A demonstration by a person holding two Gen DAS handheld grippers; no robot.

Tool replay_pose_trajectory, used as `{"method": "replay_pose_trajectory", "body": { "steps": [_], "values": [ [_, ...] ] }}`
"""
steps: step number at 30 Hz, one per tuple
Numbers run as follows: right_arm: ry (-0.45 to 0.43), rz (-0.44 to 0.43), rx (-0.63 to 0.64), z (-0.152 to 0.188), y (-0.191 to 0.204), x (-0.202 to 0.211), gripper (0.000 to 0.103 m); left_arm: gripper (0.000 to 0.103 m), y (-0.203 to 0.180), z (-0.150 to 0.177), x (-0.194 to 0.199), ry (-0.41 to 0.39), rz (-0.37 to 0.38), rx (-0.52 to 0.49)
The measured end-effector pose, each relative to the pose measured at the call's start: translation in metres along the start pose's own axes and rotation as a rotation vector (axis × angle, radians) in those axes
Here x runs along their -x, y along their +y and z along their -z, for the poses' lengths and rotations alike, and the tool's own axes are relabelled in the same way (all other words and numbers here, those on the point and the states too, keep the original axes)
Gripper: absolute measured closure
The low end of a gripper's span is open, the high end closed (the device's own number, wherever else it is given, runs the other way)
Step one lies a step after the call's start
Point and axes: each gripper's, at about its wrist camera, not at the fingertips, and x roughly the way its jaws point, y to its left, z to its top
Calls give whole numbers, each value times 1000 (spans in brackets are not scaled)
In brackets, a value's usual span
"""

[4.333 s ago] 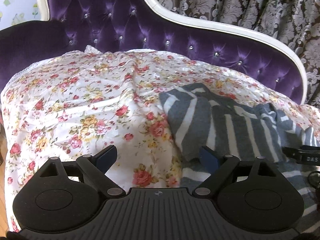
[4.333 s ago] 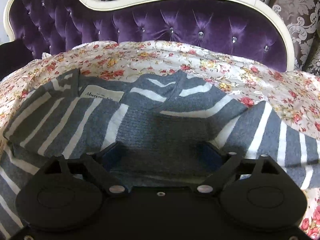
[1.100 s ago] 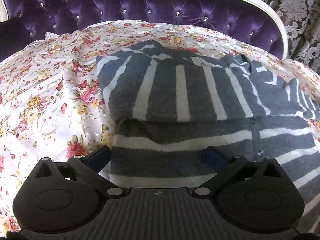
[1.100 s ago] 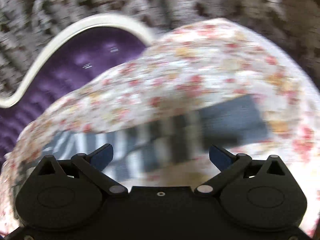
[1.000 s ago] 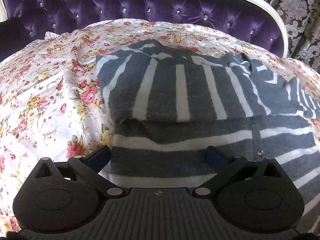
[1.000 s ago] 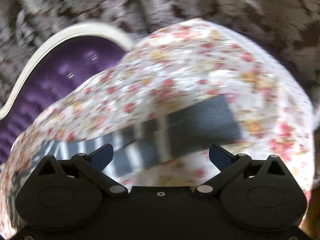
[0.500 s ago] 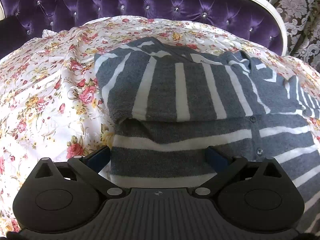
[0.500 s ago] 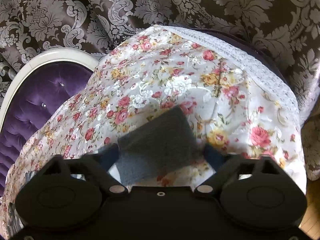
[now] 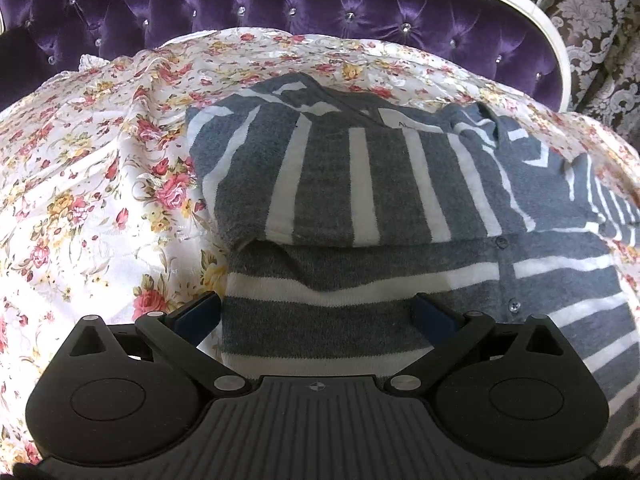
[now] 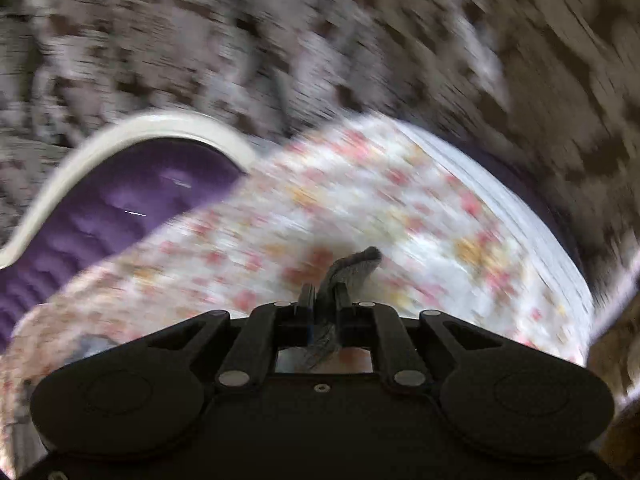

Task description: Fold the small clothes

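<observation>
Grey-and-white striped knit, the cardigan (image 9: 400, 216) lies across the middle of the left view on the flowered sheet (image 9: 100, 200), one sleeve already folded over its body. The left gripper (image 9: 316, 314) hovers above its lower edge, fingers spread wide, holding nothing. The right gripper (image 10: 323, 294) is pinched tight on a grey sleeve end (image 10: 352, 266) at lower centre. Judging by this, one side and the final folds remain.

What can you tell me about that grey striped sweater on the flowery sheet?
The sweater is a grey knit cardigan with white stripes, small buttons and a neck label. It lies partly folded on the floral sheet, one sleeve laid across the body. The open left gripper straddles its near edge. In the blurred right view, the right gripper is shut on a grey knit end.
</observation>
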Motion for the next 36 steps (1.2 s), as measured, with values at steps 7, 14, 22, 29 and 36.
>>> {"method": "replay_pose_trajectory", "body": {
  "steps": [7, 14, 22, 29, 36],
  "values": [
    [-52, -199, 212, -26, 117, 45, 86, 1, 8, -4, 15, -31, 46, 43],
    [7, -472, 360, 3, 243, 53, 86, 1, 26, -12, 34, -80, 58, 95],
    [185, -637, 478, 90, 356, 3, 86, 1, 50, -18, 45, -91, 57, 156],
    [320, -660, 542, 162, 400, -41, 86, 1, 63, -23, 47, -97, 55, 193],
    [395, -698, 550, 199, 395, -54, 78, 1, 67, -24, 46, -85, 56, 200]
  ]
}}
